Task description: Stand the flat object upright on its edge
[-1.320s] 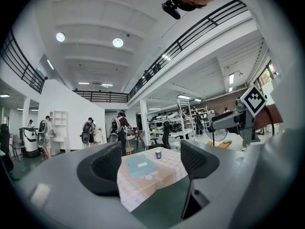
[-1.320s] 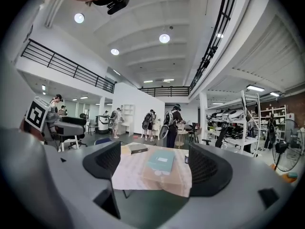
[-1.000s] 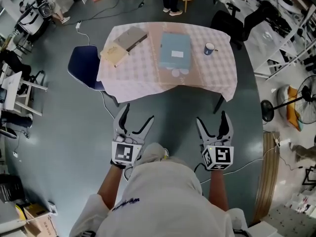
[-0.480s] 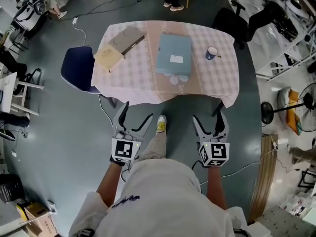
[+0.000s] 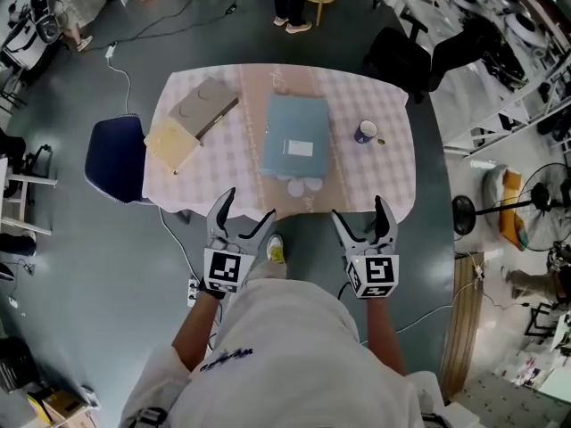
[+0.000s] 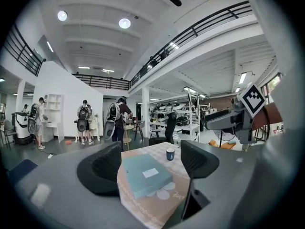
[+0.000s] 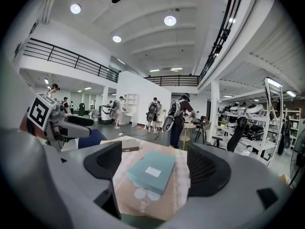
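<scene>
Low in the head view, your left gripper (image 5: 248, 205) sits left of centre and your right gripper (image 5: 360, 210) right of centre, both just short of the table's near edge. Each claw is spread wide and grips nothing; each gripper view shows only the table beyond the gap between its jaws. Your yellow shoe (image 5: 275, 250) shows between the two grippers. Just above, the table (image 5: 393, 176) with its checked cloth fills the middle of the frame. The flat blue box (image 5: 294, 138) lies on its broad face at the table's centre, on a tan runner (image 5: 303, 199), well apart from both claws. A dark mug (image 5: 365, 132) stands to its right. At the cloth's left end lie a tan box (image 5: 171, 144) and a grey box (image 5: 203, 107), side by side. A blue chair (image 5: 114, 159) stands further left.
</scene>
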`<state>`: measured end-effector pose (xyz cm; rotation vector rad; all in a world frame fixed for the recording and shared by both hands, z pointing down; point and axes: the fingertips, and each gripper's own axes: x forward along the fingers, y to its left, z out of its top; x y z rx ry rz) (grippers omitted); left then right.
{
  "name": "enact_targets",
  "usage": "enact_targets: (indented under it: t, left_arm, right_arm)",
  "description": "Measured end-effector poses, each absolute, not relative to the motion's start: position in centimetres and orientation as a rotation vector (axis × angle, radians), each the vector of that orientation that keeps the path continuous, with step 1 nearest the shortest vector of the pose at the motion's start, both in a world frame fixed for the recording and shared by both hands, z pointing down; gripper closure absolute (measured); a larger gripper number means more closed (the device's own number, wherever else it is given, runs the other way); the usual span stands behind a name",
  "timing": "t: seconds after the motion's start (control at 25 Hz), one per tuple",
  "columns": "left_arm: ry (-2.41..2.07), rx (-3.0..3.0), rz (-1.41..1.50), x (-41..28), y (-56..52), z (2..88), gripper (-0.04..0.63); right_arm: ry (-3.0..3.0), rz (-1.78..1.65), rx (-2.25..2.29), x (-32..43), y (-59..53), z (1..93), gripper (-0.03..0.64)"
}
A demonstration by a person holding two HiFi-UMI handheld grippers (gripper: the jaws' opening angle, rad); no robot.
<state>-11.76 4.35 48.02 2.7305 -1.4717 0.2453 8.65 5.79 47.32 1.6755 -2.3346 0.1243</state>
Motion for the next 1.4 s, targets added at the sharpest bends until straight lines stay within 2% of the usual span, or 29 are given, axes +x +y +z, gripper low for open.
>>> enact_targets:
  t: [0.28,0.72,1.16,1.4]
  left_arm:
    - [-1.396,2.730,0.312,-10.6,-1.9,49.9,0.207]
    - [-1.395,2.609,0.454,-10.3,-6.4,57.8,0.207]
    - [-1.350,2.481,0.555,-10.7,-9.2,66.2,0.207]
    - [-1.283,2.464,0.633,-10.0,-10.6,71.5,0.207]
  right_arm:
    - [-2.287,0.163,1.647,9.2,-0.1,49.5,0.196]
    - [-2.209,0.322,1.492,10.0,-3.4,59.0,0.199]
    - [-2.150,0.578,1.504,11.5,-7.0,65.9,0.227]
    - [-2.115,0.604,1.437,11.2,-8.5,70.9,0.249]
